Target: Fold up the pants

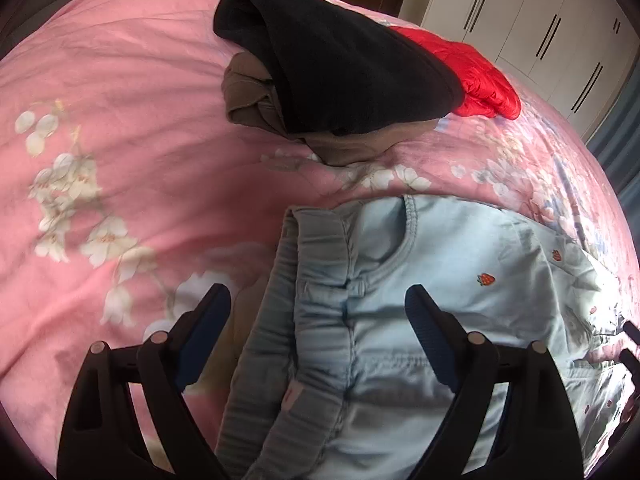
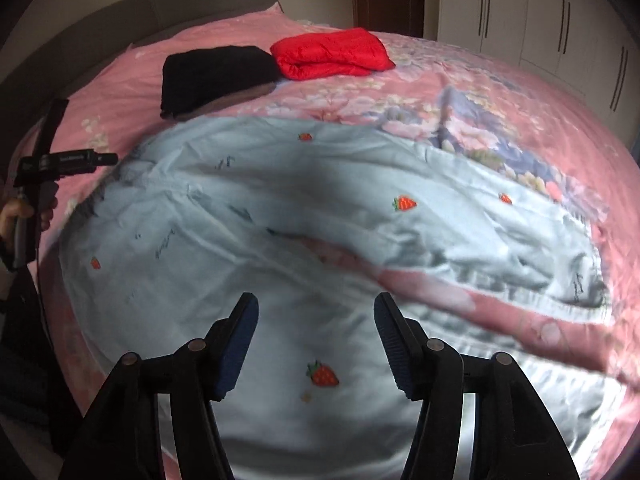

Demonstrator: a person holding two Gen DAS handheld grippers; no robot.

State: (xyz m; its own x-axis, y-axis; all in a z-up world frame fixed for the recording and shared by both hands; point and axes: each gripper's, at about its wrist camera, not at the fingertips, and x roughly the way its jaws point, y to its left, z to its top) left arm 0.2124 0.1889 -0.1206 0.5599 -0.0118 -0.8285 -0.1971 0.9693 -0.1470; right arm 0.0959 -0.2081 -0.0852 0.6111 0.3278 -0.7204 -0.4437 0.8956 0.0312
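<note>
Light blue pants [image 1: 440, 280] with small strawberry prints lie spread on the pink floral bedspread [image 1: 120, 120]. In the left wrist view my left gripper [image 1: 318, 298] is open, hovering over the elastic waistband [image 1: 276, 312], one finger on each side of it. In the right wrist view my right gripper [image 2: 316, 306] is open above the legs of the pants [image 2: 280, 208], which run to the right with a strip of bedspread showing between them. The left gripper's body [image 2: 60, 160] shows at the left edge there.
A black folded garment [image 1: 340, 64] lies on a brown one [image 1: 248, 92] beyond the waistband, with a red folded jacket [image 1: 480, 76] beside them. White wardrobes [image 1: 540, 20] stand behind the bed. A grey headboard [image 2: 120, 20] runs along the far left.
</note>
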